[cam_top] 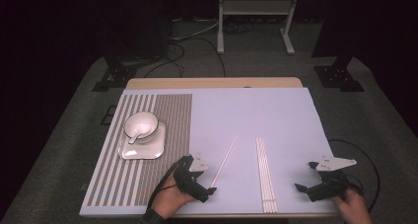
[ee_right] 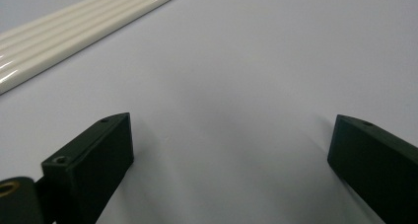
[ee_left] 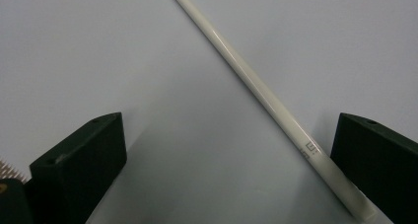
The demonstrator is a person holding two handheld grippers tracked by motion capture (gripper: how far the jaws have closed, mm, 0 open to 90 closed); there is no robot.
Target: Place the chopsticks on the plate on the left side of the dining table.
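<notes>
A single white chopstick [cam_top: 224, 160] lies slanted on the lavender mat [cam_top: 276, 115]. My left gripper [cam_top: 209, 193] is at the chopstick's near end, open. In the left gripper view the chopstick [ee_left: 256, 88] runs between the jaws, close beside the right one, and my left gripper [ee_left: 229, 150] holds nothing. A bundle of several white chopsticks [cam_top: 265, 174] lies side by side further right. My right gripper [cam_top: 305, 175] stands open to the right of the bundle, over bare mat. In the right gripper view the bundle [ee_right: 74, 24] crosses the upper left, away from my right gripper [ee_right: 231, 150].
A striped placemat [cam_top: 167, 115] covers the table's left side. On it sits a white square plate [cam_top: 143, 152] bearing a white bowl [cam_top: 148, 120] with a spoon [cam_top: 135, 134] in it. The table's front edge is just under both hands. A metal stand [cam_top: 254, 9] is behind the table.
</notes>
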